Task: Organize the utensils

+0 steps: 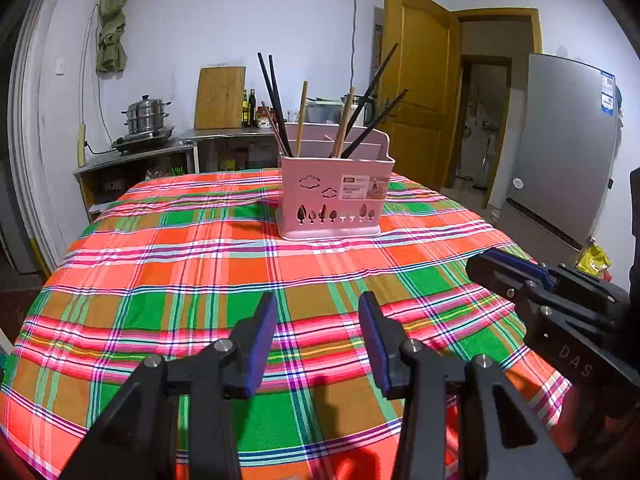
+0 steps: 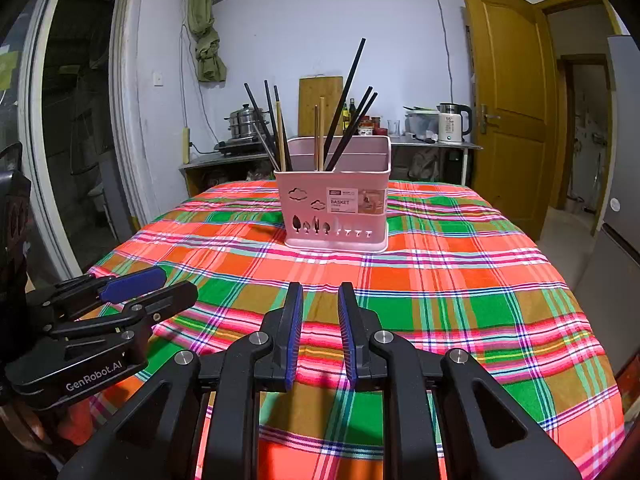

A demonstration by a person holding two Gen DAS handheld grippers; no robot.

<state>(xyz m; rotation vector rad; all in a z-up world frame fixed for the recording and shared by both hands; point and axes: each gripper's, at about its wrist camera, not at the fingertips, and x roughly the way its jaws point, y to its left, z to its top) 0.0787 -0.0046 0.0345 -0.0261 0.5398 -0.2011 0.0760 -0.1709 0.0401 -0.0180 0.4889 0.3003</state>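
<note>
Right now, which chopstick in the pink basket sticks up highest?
The black chopstick leaning right from the pink basket; its tip rises above every other black and wooden one.

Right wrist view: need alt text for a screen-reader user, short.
A pink utensil basket holding black and wooden chopsticks stands on a plaid tablecloth. In the foreground the right gripper is open and empty, with the left gripper at lower left, also empty.
</note>
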